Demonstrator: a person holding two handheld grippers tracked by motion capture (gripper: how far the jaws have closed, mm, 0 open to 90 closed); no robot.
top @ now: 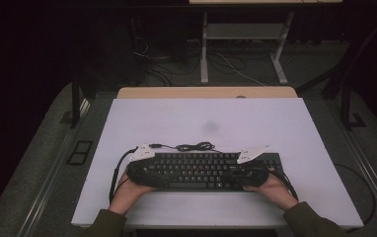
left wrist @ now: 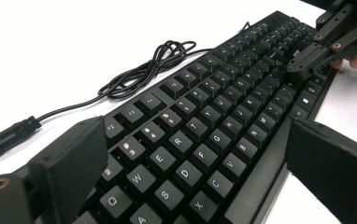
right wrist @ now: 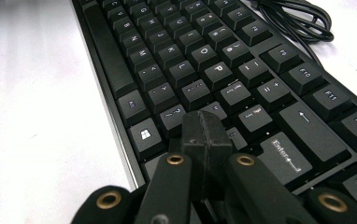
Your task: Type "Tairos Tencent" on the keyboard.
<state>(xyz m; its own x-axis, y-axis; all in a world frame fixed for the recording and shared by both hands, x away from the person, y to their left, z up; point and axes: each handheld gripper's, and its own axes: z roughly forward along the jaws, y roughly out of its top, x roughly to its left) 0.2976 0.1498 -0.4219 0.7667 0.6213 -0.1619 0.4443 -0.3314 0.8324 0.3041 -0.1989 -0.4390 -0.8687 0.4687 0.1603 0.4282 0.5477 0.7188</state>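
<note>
one keyboard (top: 196, 170) lies on the white table (top: 201, 118); one coiled cable (left wrist: 148, 70) trails behind it. the left gripper (left wrist: 190, 172) spreads wide, seemingly straddling the keyboard's end; the right gripper (right wrist: 206, 135) is pinched closed over the keys.

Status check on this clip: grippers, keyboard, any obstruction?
Left gripper open, straddling keyboard left end. Right gripper shut, tip over keys near Enter. Coiled cable lies behind keyboard, not in the way.

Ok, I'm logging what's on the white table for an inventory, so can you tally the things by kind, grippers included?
Keyboard, black, with its coiled cable: 1
Handheld grippers, left gripper and right gripper: 2
Total: 3
</note>
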